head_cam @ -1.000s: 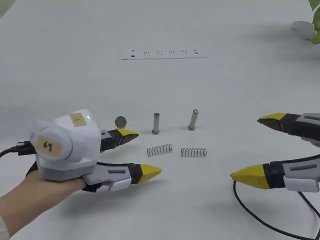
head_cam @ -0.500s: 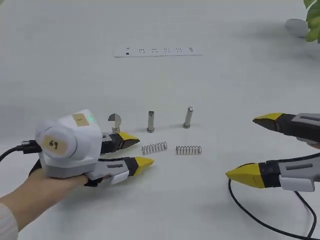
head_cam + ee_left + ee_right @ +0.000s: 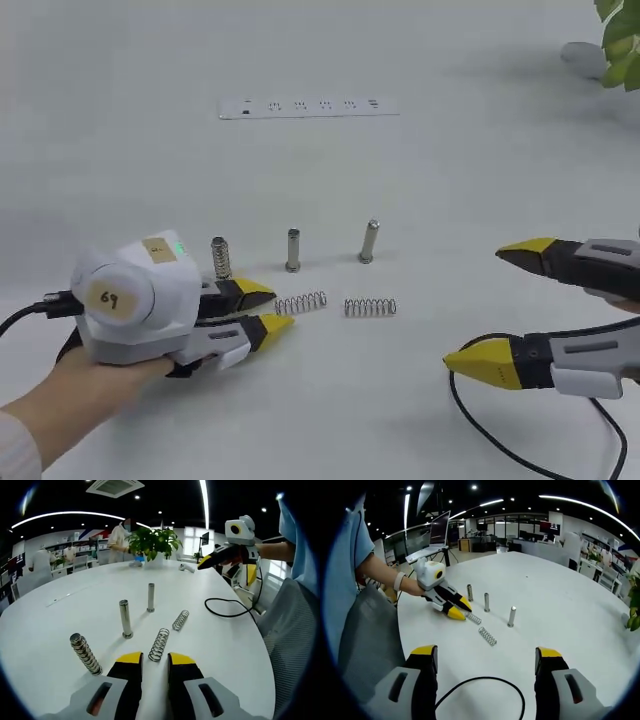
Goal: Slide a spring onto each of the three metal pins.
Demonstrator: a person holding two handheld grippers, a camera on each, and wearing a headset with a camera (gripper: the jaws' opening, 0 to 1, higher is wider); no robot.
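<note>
Parted by a narrow gap, holding nothing: left gripper [image 3: 280, 307]. Wide open, empty: right gripper [image 3: 471, 306]. Just beside the left tips at 3 o'clock: loose spring [image 3: 302, 302], long axis 3-to-9, in line with those jaws, well apart from the right pair. At its 12 o'clock: bare pin [image 3: 292, 250].

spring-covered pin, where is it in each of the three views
Head view: spring-covered pin, left of centre.
Left gripper view: spring-covered pin, lower left.
Right gripper view: spring-covered pin, just left of centre.
Shared landmark: bare middle pin beside it.
</note>
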